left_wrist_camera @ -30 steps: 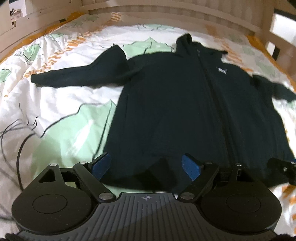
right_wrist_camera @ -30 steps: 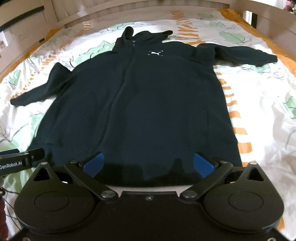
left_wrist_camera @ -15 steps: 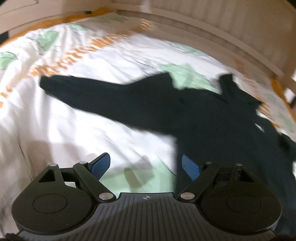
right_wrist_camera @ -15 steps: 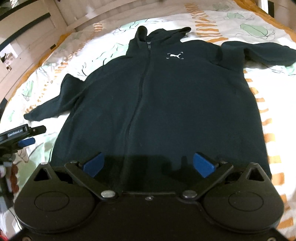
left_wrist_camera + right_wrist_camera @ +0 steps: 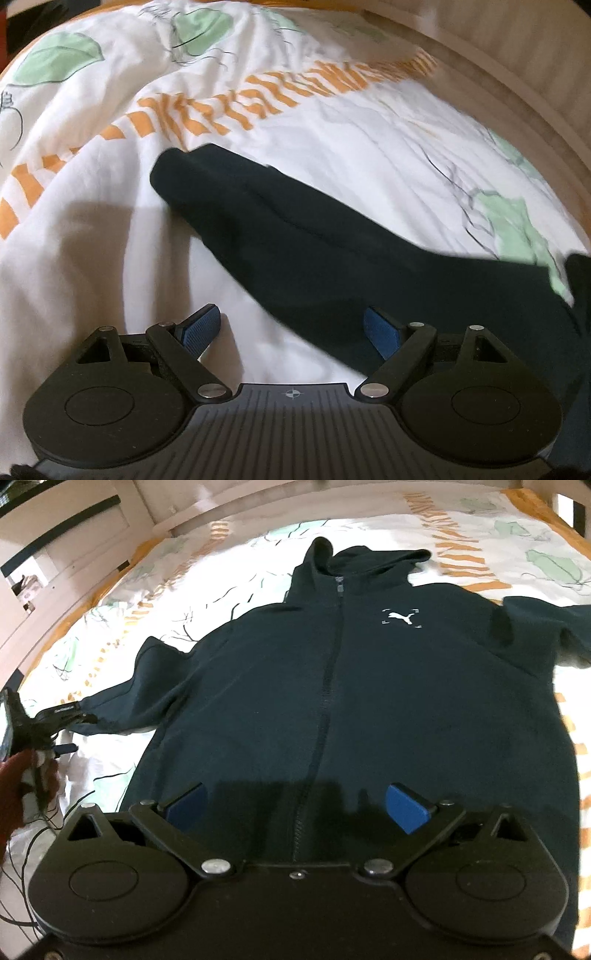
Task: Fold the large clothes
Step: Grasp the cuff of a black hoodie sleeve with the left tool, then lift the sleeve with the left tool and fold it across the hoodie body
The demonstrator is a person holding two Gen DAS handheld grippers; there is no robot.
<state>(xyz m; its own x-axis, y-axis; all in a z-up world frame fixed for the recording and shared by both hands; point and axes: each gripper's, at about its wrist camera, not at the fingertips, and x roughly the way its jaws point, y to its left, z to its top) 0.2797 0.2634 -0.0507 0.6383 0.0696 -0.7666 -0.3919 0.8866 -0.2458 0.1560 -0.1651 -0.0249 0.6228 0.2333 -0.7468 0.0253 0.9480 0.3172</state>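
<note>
Lying flat and zipped on the patterned bedspread (image 5: 155,590), the dark hoodie (image 5: 369,701) fills the right wrist view, hood toward twelve o'clock. The right gripper (image 5: 297,805) hovers wide apart over its hem, holding nothing. The left gripper (image 5: 291,328), jaws also spread and empty, sits at the sleeve (image 5: 277,229), whose cuff points to ten o'clock.

Bedroom at home — bed with leaf-print duvet (image 5: 546,557), pale wooden bed frame (image 5: 258,513) at 12 o'clock.
</note>
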